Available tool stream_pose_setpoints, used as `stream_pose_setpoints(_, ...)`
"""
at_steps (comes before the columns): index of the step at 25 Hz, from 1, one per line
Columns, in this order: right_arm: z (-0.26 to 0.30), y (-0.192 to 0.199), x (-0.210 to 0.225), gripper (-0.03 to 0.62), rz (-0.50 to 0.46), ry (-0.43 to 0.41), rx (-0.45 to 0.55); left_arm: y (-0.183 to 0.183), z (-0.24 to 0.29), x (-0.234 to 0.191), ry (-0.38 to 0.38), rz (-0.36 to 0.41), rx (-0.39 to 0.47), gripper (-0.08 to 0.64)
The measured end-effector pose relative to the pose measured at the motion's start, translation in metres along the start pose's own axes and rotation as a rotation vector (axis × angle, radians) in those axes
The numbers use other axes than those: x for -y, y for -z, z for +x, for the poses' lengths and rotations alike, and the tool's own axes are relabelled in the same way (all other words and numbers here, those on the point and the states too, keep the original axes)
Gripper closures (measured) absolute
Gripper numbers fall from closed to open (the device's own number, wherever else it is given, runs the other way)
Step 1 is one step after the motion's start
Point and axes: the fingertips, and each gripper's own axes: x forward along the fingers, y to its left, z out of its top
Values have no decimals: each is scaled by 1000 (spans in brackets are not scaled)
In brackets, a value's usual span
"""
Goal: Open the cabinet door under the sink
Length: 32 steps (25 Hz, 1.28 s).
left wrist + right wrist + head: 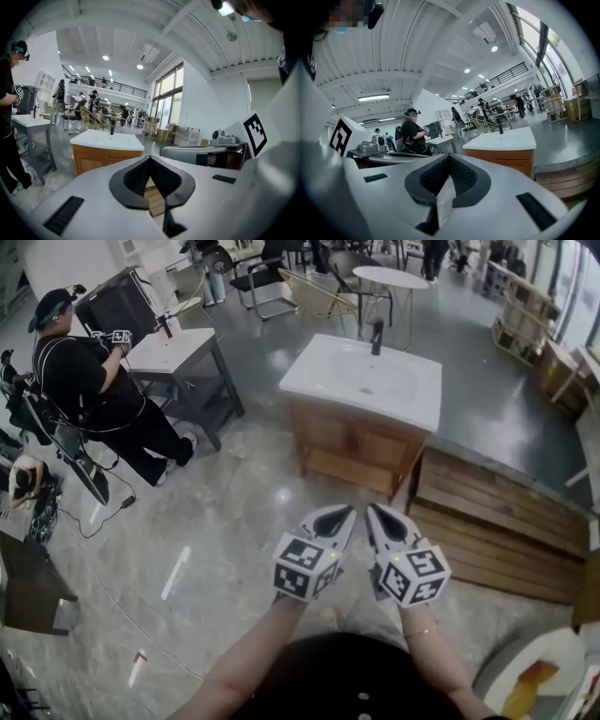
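Cabinet door (349, 444) sits closed just beneath the sink (366, 381), well ahead of both grippers. Left gripper (343, 512) and right gripper (375, 512) are clenched and empty. If they reach the door clenched, they may only bump the wood and never catch its edge.

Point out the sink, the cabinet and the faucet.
sink (328, 371), head view, white top beside the basin.
cabinet (352, 446), head view, wooden front.
faucet (376, 336), head view, black body.
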Motion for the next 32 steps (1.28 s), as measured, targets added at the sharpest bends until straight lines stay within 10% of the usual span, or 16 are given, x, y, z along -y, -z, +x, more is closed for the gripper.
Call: stream_pose_setpoints(32,187,-50,169,584,-13,-105,-132,-57,199,-149,-138,-142,-8,551)
